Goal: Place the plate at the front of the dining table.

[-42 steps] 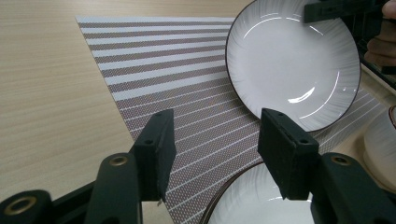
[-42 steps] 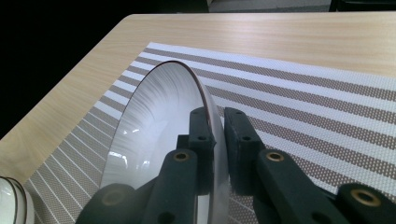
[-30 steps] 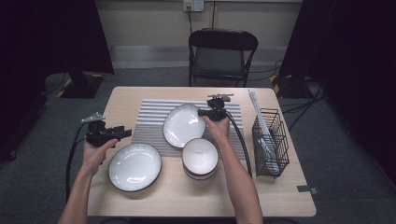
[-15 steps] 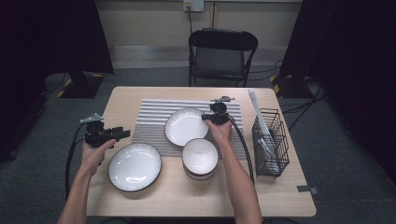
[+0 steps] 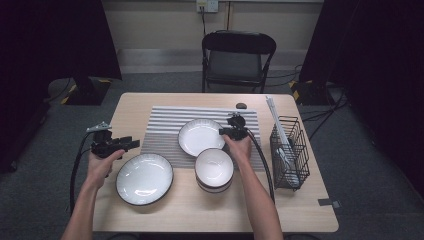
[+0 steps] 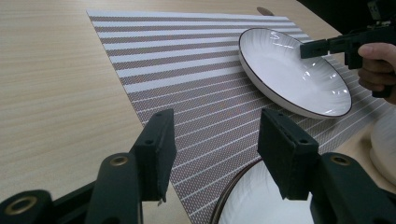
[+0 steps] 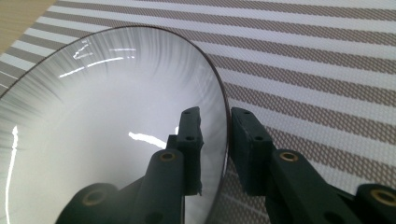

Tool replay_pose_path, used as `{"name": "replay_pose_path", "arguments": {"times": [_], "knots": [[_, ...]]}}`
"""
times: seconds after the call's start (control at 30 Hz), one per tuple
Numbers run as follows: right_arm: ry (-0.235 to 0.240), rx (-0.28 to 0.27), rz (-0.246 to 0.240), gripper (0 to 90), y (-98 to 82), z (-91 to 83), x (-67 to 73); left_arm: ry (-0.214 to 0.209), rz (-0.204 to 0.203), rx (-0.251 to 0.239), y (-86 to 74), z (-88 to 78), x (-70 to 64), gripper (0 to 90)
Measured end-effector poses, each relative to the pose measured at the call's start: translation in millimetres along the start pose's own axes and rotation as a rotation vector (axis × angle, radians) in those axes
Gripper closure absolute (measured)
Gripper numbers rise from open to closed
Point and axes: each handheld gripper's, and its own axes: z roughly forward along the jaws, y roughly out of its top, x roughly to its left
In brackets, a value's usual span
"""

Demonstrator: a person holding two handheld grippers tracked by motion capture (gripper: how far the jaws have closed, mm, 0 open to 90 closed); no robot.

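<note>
A white plate with a dark rim [image 5: 200, 136] [image 7: 107, 116] [image 6: 292, 70] lies on the striped placemat [image 5: 165, 120] [image 7: 327, 70]. My right gripper [image 5: 226, 131] [image 7: 217, 140] is at its right edge. Its jaws have just been opening: the rim runs between them with a little gap on each side. A second plate [image 5: 144, 178] [image 6: 261, 200] rests on the bare table at the front left. Just behind it my left gripper [image 5: 131, 143] [image 6: 215, 140] hovers open, with nothing between its jaws. The right gripper [image 6: 317, 46] also shows farther off in the left gripper view.
A stack of white bowls [image 5: 214, 167] stands right of the front plate, close under my right forearm. A black wire rack [image 5: 289, 150] sits at the table's right edge. A small dark object [image 5: 241, 105] lies behind the mat. A folding chair [image 5: 237, 55] stands beyond the table.
The right hand has sunk a little with the plate, which now lies flat on the mat. The left hand has kept still.
</note>
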Motion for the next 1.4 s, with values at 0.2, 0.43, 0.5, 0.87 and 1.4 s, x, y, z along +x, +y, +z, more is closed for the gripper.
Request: {"name": "replay_pose_path", "arguments": {"times": [0.2,0.43,0.5,0.87,1.4], "knots": [[-0.017,-0.006,0.008,74.0,-14.0,-14.0,-0.1,0.006,-0.001,0.006,-0.1,0.6,1.9,46.7],[-0.033,0.015,0.001,74.0,-20.5,-15.9,10.0,0.004,0.001,0.010,-0.4,0.7,-0.6,46.7],[-0.035,0.004,0.041,76.1,-20.8,-14.8,9.5,0.003,0.000,0.010,-0.4,0.8,-0.5,46.7],[-0.072,-0.029,0.041,84.3,-9.6,-15.8,8.1,0.007,-0.002,0.011,-0.2,0.6,1.3,46.7],[-0.058,-0.046,0.056,85.6,-4.7,-8.6,6.3,0.017,-0.004,0.023,-1.6,2.6,3.3,46.7]]}}
